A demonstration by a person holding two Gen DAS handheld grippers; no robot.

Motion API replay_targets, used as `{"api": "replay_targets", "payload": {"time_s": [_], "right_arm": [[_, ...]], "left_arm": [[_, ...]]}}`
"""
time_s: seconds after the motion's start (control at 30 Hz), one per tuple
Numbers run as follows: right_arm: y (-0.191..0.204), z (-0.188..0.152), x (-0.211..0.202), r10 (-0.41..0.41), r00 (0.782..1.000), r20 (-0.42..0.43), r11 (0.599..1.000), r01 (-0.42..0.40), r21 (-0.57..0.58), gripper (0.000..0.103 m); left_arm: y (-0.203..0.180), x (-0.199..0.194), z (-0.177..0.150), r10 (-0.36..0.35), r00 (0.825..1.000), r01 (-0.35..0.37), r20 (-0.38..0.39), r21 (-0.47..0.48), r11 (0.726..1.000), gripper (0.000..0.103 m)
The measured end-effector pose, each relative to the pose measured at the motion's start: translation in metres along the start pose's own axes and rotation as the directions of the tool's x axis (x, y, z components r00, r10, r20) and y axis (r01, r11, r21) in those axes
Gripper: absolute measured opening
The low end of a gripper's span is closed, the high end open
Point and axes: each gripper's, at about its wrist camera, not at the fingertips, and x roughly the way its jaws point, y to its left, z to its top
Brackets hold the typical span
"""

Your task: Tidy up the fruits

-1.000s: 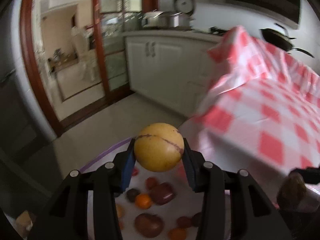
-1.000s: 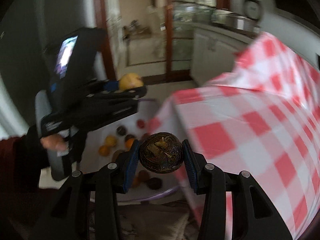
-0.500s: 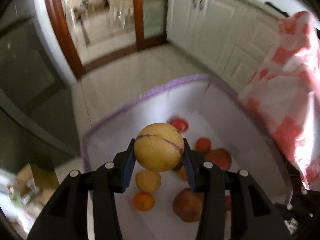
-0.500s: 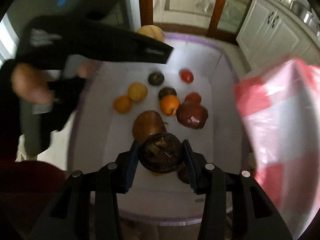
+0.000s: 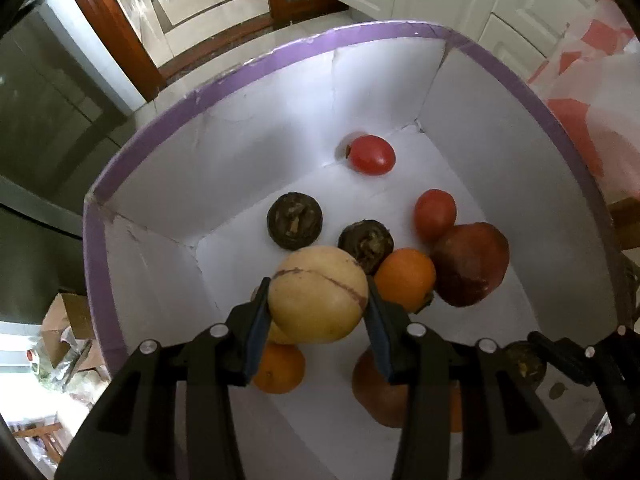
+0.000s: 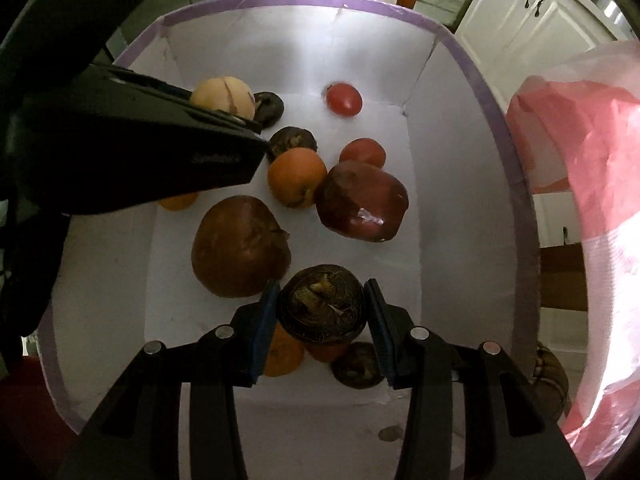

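The only writing I can find is a short embossed word on the side of my left gripper, seen from the right wrist view. It stands low on the black body near its front end, and it is too faint and dark for me to make out the letters. I find nothing else readable on the box or the fruit.

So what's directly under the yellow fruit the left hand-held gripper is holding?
Under the yellow fruit, the edge of another yellow fruit and an orange show on the white box floor. What else lies below is covered.
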Motion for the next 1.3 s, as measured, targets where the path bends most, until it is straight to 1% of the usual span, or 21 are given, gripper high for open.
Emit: {"api": "replay_targets", "payload": {"time_s": [0.1,0.17,0.23,0.27,0.3,0.33,0.4,0.43,0.47,0.53,0.6,0.63,0.7,0.73,0.77,0.87,0.93,1.0,1.03,1.3], "right_arm": [[-0.004,0.002,-0.002,-0.011,1.000,0.014,1.000,0.010,0.023,0.046],[-0.008,0.001,-0.011,-0.008,0.999,0.037,0.999,0.006,0.046,0.057],[-0.012,-0.001,-0.022,0.007,0.998,0.066,0.998,-0.011,0.060,0.066],[-0.012,-0.002,-0.026,0.009,0.997,0.076,0.998,-0.014,0.061,0.068],[-0.012,-0.003,-0.033,0.009,0.996,0.094,0.998,-0.015,0.056,0.073],[-0.011,-0.004,-0.038,0.010,0.994,0.104,0.999,-0.015,0.049,0.078],[-0.006,-0.007,-0.048,0.009,0.993,0.118,1.000,-0.013,0.028,0.081],[-0.004,-0.009,-0.053,0.007,0.992,0.126,1.000,-0.009,0.017,0.081],[-0.003,-0.012,-0.059,0.010,0.991,0.136,1.000,-0.011,0.008,0.083],[-0.001,-0.019,-0.072,0.017,0.987,0.160,1.000,-0.018,0.008,0.086],[-0.002,-0.023,-0.081,0.010,0.984,0.176,1.000,-0.014,0.023,0.086],[-0.004,-0.025,-0.087,0.010,0.983,0.182,0.999,-0.017,0.032,0.086],[-0.005,-0.030,-0.095,0.013,0.980,0.201,0.998,-0.024,0.054,0.086],[-0.007,-0.032,-0.097,0.011,0.978,0.210,0.998,-0.025,0.063,0.086],[-0.008,-0.034,-0.102,0.012,0.975,0.220,0.997,-0.028,0.069,0.086],[-0.008,-0.035,-0.102,-0.001,0.973,0.230,0.997,-0.015,0.071,0.086],[-0.010,-0.036,-0.099,-0.020,0.975,0.223,0.997,0.001,0.082,0.086],[-0.014,-0.037,-0.096,-0.024,0.977,0.213,0.995,0.003,0.100,0.086],[-0.014,-0.037,-0.094,-0.026,0.978,0.207,0.994,0.004,0.106,0.086],[-0.016,-0.036,-0.084,-0.034,0.985,0.169,0.993,0.014,0.120,0.086]], "left_arm": [[-0.001,-0.003,0.002,-0.005,1.000,0.005,0.007,0.002,1.000,0.045],[0.000,-0.005,0.003,-0.022,1.000,0.022,0.014,0.001,1.000,0.045],[0.002,-0.008,0.003,-0.034,0.999,0.034,0.024,-0.005,0.999,0.045],[0.003,-0.010,0.002,-0.033,0.999,0.034,0.040,-0.005,0.999,0.046],[0.003,-0.015,0.002,-0.030,0.997,0.030,0.066,-0.001,1.000,0.047],[0.003,-0.020,0.002,-0.025,0.995,0.024,0.095,0.004,1.000,0.050],[0.003,-0.034,0.003,-0.020,0.986,0.019,0.165,0.009,1.000,0.061],[0.005,-0.043,0.003,-0.022,0.979,0.021,0.202,0.010,1.000,0.073],[0.006,-0.050,0.004,-0.025,0.973,0.024,0.229,0.008,1.000,0.081],[0.007,-0.064,0.004,-0.031,0.958,0.034,0.284,-0.006,0.999,0.082],[0.007,-0.074,0.006,-0.045,0.946,0.051,0.322,-0.010,0.999,0.087],[0.004,-0.078,0.005,-0.026,0.943,0.034,0.333,-0.016,0.999,0.095],[0.000,-0.084,0.005,0.023,0.933,-0.015,0.359,-0.026,1.000,0.096],[-0.003,-0.088,0.004,0.033,0.928,-0.025,0.371,-0.024,0.999,0.099],[-0.005,-0.089,0.005,0.032,0.926,-0.026,0.375,-0.021,0.999,0.101],[-0.011,-0.094,0.003,0.039,0.929,-0.028,0.369,-0.036,0.999,0.101],[-0.010,-0.091,0.004,0.011,0.933,0.001,0.360,-0.034,0.999,0.101],[-0.011,-0.088,0.004,-0.020,0.942,0.028,0.334,-0.021,0.999,0.101],[-0.011,-0.087,0.003,-0.025,0.944,0.033,0.329,-0.018,0.999,0.101],[-0.019,-0.074,-0.002,-0.035,0.956,0.036,0.292,0.003,0.999,0.101]]}}
